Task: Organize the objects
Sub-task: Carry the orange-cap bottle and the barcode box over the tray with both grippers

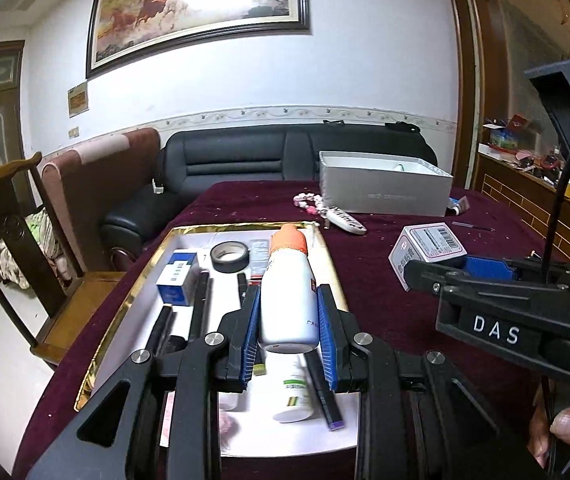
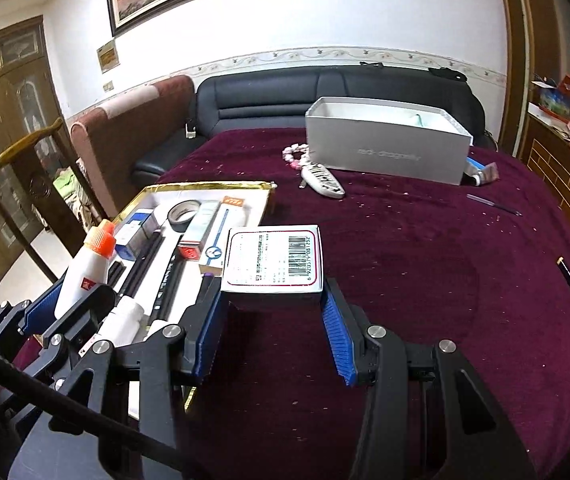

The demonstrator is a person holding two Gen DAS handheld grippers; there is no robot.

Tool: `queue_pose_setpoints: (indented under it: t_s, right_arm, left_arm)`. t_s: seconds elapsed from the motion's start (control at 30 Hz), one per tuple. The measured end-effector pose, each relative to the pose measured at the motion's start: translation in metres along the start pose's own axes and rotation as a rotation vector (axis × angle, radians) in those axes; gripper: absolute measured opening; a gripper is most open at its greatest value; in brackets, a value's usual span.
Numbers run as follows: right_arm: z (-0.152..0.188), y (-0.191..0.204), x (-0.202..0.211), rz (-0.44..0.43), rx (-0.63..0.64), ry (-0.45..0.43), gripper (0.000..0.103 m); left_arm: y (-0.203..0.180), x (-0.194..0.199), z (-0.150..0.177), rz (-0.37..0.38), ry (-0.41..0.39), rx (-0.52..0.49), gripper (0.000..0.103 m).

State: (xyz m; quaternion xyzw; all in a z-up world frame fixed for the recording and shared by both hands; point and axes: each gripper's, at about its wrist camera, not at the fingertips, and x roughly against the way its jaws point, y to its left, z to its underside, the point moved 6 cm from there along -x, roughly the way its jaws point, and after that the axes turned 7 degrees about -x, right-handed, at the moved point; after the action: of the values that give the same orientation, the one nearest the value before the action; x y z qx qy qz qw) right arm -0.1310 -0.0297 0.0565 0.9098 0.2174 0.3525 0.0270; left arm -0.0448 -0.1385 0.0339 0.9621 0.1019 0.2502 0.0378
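My left gripper [image 1: 288, 332] pinches the white bottle [image 1: 287, 296] with the orange cap above the gold-rimmed tray [image 1: 133, 276]. My right gripper [image 2: 271, 320] clamps the small barcode box [image 2: 273, 260] over the maroon tablecloth [image 2: 425, 260], just beside the tray.

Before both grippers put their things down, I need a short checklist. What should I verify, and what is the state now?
1. Left gripper clamps the white plastic bottle with orange cap: ok.
2. Right gripper holds the small white cardboard box with barcode: ok.
3. Bottle cap closed: ok.
4. Free place in the gold-edged white tray for the bottle: not ok, pens and tape crowd it.
5. Room inside the grey open box: cannot tell.
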Motion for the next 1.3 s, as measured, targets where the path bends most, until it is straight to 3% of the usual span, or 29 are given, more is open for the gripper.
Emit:
queue_pose_setpoints:
  t_s: [0.57, 1.3]
  right_arm:
    - [0.011, 0.05, -0.028, -0.023, 0.061, 0.06, 0.046]
    - [0.035, 0.077, -0.062, -0.035, 0.102, 0.158, 0.046]
  left_arm:
    - [0.05, -0.016, 0.015, -0.052, 0.046, 0.06, 0.023]
    - [0.082, -0.065, 0.045, -0.016, 0.224, 0.173, 0.023]
